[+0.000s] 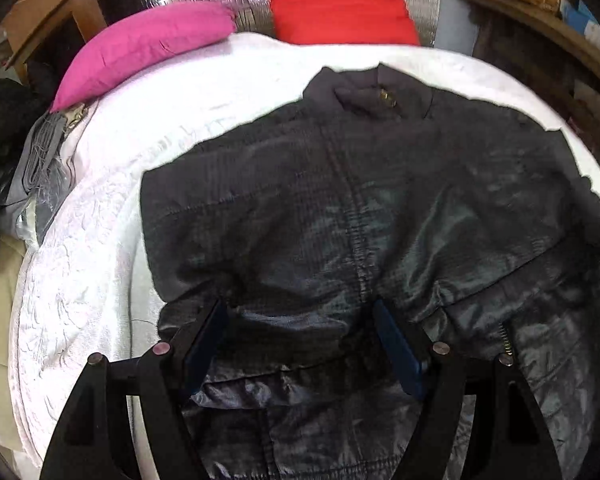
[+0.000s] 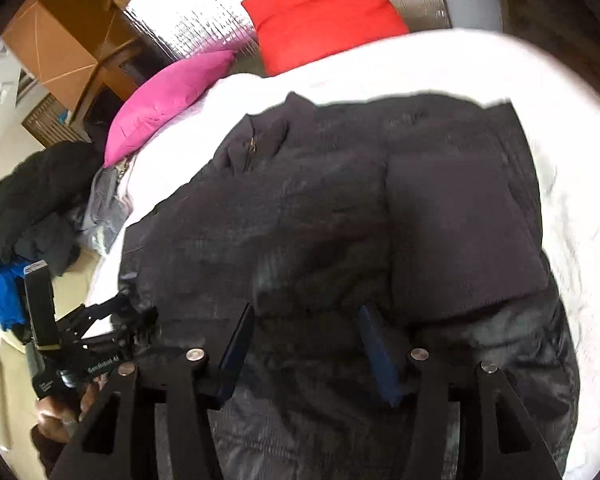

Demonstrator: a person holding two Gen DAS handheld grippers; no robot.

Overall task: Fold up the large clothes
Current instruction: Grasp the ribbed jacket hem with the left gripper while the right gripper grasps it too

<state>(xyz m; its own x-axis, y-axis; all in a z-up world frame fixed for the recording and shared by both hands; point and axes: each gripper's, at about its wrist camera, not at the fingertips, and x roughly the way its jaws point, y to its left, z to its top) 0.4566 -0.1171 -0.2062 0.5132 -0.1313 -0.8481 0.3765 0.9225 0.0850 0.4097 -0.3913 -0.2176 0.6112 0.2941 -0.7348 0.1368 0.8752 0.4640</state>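
I noted both hand-held grippers, left (image 1: 300, 312) and right (image 2: 306, 316), jaws apart (holding nothing), over dark jacket (image 1: 340, 208) on white bed (image 1: 80, 280).

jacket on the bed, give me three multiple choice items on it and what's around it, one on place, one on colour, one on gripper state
1. Where does the jacket lie?
A. on the white bedspread
B. on the floor
C. on a chair

2. What colours are the two pillows at the far end?
A. blue and green
B. pink and red
C. both white

3. How do the jaws of the left gripper and right gripper stand?
A. both shut
B. one shut
C. both open

Answers: 1 A, white cover shows around the spread jacket. 2 B, both pillows show in each view. 3 C, each view shows fingers spread wide apart over the fabric.
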